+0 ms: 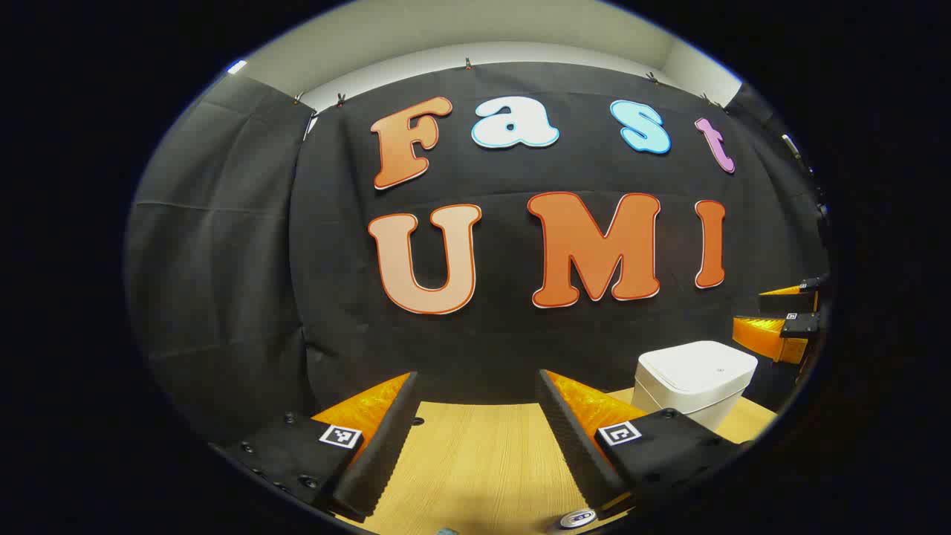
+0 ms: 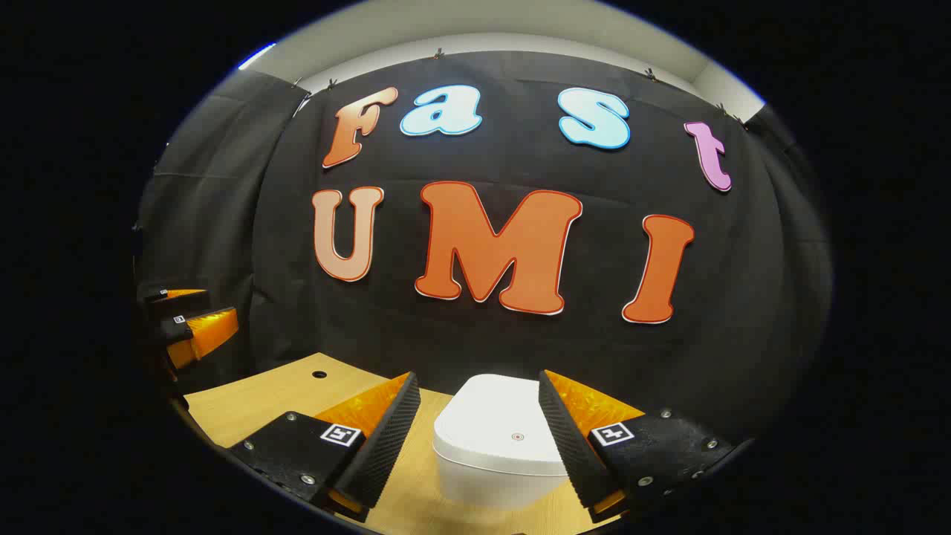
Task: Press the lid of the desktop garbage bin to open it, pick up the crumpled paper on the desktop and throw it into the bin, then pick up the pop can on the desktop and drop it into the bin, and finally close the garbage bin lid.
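Wooden counter (image 2: 260, 401), black cloth wall behind. White garbage bin (image 2: 501, 446) near counter's back edge, lid closed. Right gripper (image 2: 475, 438) jaws wide apart, empty, bin ahead. Left gripper (image 1: 475, 438) jaws wide apart, empty; pop can (image 1: 577, 518) top beside finger.

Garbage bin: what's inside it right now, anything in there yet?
Cannot tell: the garbage bin has its white lid down flat, covering the inside. Nothing rests on the lid, and the right gripper hovers open above it.
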A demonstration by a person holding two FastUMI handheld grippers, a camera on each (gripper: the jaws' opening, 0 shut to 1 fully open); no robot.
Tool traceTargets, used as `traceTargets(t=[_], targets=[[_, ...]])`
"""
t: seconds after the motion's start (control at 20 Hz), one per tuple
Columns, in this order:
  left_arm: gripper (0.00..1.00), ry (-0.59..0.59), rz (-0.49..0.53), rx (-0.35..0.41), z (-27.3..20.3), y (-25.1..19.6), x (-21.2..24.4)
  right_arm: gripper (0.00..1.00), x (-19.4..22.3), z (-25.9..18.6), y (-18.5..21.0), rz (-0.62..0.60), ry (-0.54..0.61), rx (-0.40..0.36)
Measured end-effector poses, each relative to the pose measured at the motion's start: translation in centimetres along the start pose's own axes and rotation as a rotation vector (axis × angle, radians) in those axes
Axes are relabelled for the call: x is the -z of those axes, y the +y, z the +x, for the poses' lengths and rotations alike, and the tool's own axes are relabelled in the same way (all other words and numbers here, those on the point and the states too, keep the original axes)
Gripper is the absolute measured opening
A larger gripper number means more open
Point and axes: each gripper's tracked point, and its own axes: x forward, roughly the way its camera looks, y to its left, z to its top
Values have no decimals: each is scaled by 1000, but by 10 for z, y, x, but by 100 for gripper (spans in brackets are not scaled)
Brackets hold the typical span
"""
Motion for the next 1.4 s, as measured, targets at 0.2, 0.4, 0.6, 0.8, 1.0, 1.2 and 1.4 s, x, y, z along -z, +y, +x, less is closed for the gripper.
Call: traceTargets(t=[0.2, 0.4, 0.6, 0.8, 1.0, 1.2, 1.4], targets=[[100, 12, 4, -15, 0, 3, 3, 96, 1, 1, -2, 2, 7, 5], [100, 20, 7, -30, 0, 7, 5, 96, -1, 5, -5, 0, 5, 9], [100, 22, 11, -37, 0, 9, 5, 96, -1, 10, -9, -3, 8, 21], [100, 25, 21, -46, -1, 12, 7, 96, 3, 13, -13, -1, 23, 27], [100, 32, 30, -52, -2, 15, 8, 93, 6, 19, -20, 5, 43, 39], [100, 36, 36, -59, -3, 17, 9, 74, 13, 28, -25, 41, 96, 34], [100, 44, 47, -74, -4, 21, 11, 48, 19, 37, -28, 56, 120, 28]])
